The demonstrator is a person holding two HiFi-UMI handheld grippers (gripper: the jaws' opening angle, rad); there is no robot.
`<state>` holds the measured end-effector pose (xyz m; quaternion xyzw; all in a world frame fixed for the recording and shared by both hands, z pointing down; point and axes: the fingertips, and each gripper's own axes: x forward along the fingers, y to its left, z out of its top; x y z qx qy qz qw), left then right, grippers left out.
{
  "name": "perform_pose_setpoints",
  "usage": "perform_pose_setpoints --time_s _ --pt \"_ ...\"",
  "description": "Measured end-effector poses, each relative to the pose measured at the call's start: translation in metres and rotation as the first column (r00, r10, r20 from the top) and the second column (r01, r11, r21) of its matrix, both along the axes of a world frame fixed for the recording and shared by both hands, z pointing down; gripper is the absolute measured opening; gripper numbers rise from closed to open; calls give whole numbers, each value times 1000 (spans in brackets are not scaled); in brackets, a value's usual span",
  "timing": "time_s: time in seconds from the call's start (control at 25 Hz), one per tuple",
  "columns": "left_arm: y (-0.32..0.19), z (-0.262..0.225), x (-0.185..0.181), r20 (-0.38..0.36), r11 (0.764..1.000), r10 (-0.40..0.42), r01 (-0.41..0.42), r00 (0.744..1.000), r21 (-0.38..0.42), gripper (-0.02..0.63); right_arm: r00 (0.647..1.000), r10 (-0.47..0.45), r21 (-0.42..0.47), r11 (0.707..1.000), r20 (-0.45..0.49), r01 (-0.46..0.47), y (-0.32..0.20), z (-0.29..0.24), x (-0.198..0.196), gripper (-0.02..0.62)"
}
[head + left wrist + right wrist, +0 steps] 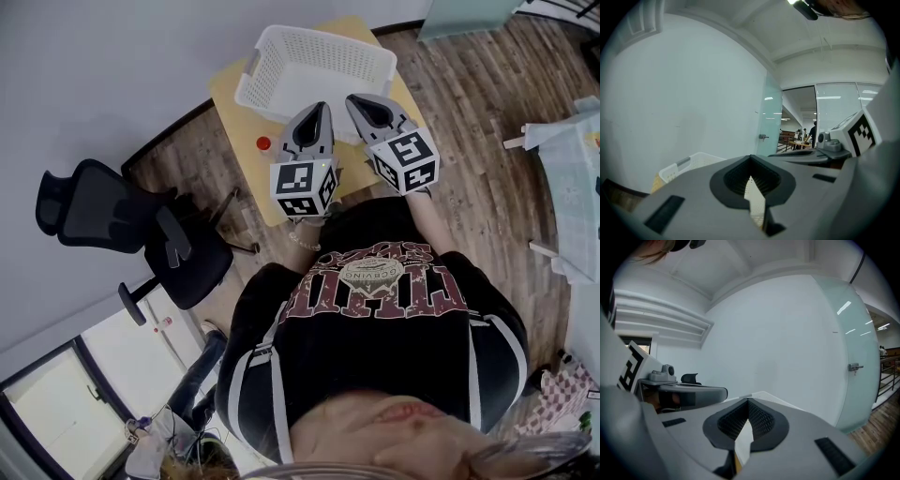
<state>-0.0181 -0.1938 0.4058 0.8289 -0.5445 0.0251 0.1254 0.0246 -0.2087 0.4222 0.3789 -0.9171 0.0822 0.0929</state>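
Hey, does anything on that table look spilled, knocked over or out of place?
Nothing stands out. The white basket sits level on the yellow table, a small red object beside it; left claw and right claw, both shut, hang above its near rim.

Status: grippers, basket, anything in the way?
Grippers: left gripper shut, empty; right gripper shut, empty. Both over near rim of white perforated plastic basket. Nearby: small red object on tan tabletop by left gripper.

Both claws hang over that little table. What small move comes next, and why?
Probably open the left gripper and dip it toward the small red object: its jaws are shut on nothing, and that object lies close by, beside the white basket.
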Motion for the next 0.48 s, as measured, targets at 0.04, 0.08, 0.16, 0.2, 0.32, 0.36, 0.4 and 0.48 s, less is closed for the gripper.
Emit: perform_pose_setpoints --time_s 0.04,0.08,0.16,0.2,0.32,0.36,0.4,0.48 --pt "0 0 0 0 1000 -1 1 1000 0 41 1000 -1 -1 1000 0 1 0 0 0 17" --pt "-1 0 1 0 1000 -1 1 1000 0 41 1000 -1 -2 1000 0 1 -1 0 1 17" --pt "-2 0 3 1 1000 -1 1 1000 -2 41 1000 -4 -4 1000 2 4 -2 1 2 17" --pt "-2 0 3 1 1000 -2 2 1000 -3 41 1000 -6 -6 1000 3 6 -2 1 3 17" --pt "-4 0 4 2 1000 -5 5 1000 -5 41 1000 -12 -8 1000 5 12 -4 1 2 17" --pt "-5 0 4 2 1000 -5 5 1000 -5 41 1000 -14 -8 1000 5 14 -5 1 2 17" --pt "-6 0 4 2 1000 -6 6 1000 -6 41 1000 -16 -9 1000 6 16 -6 1 2 17" --pt "-8 1 4 3 1000 -8 8 1000 -6 41 1000 -20 -10 1000 7 20 -8 2 2 17"
